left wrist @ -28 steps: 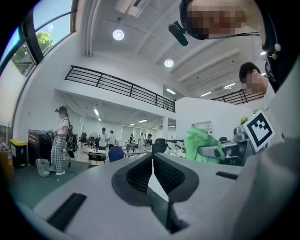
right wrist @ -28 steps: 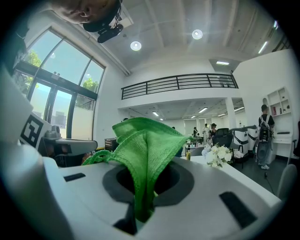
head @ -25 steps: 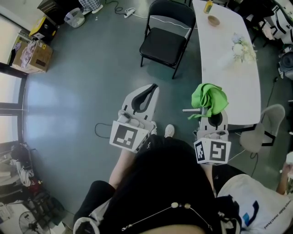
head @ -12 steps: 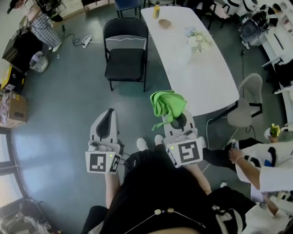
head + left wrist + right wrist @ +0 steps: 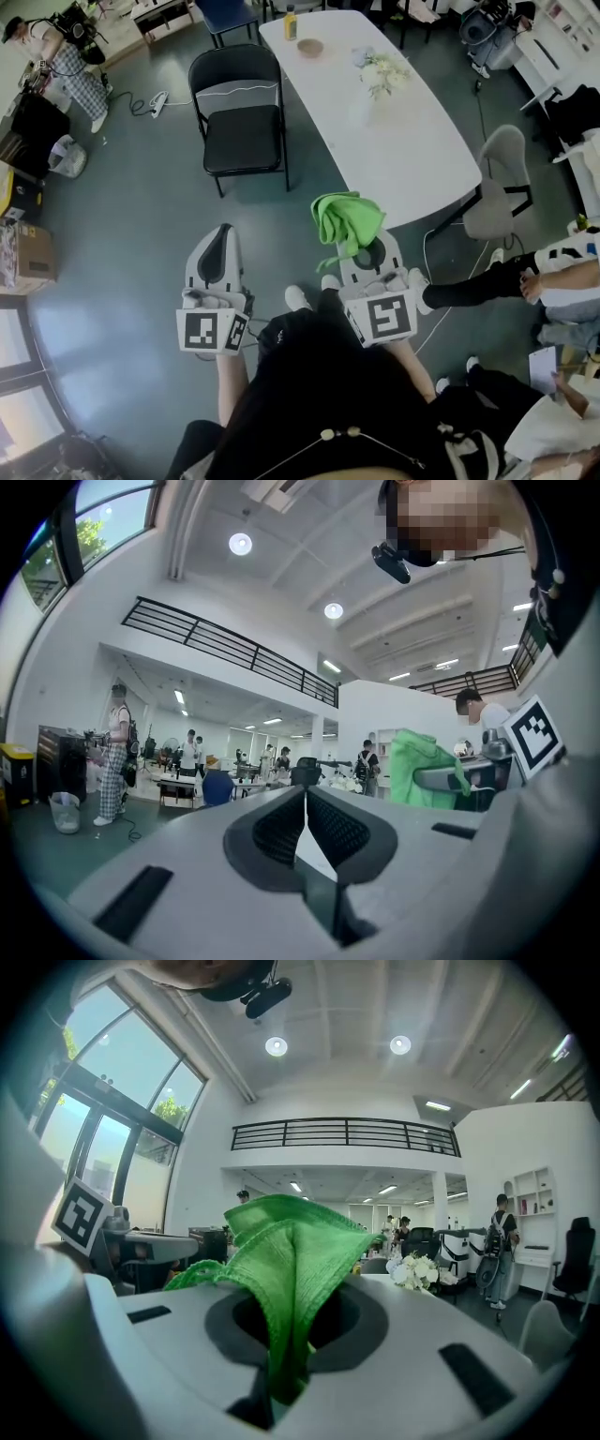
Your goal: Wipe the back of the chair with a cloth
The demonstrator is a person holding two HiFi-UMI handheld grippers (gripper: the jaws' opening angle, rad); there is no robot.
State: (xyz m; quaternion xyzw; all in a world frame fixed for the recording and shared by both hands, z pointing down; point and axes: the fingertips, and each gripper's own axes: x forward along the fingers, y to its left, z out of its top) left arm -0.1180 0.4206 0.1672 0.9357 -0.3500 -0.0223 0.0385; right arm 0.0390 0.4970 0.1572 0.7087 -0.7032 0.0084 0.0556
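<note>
Between the right gripper's [image 5: 292, 1324] closed jaws, the green cloth [image 5: 286, 1260] stands pinched, its lower end buried in the slot. In the head view its folds cover that gripper's jaw tips. At 11 o'clock from the cloth, well apart, stands the black chair [image 5: 239, 117], seat toward the person, its back steeply foreshortened. The left gripper [image 5: 305, 822] is closed on nothing. A white table [image 5: 412, 141] stretches toward 12 o'clock, beside the chair.
</note>
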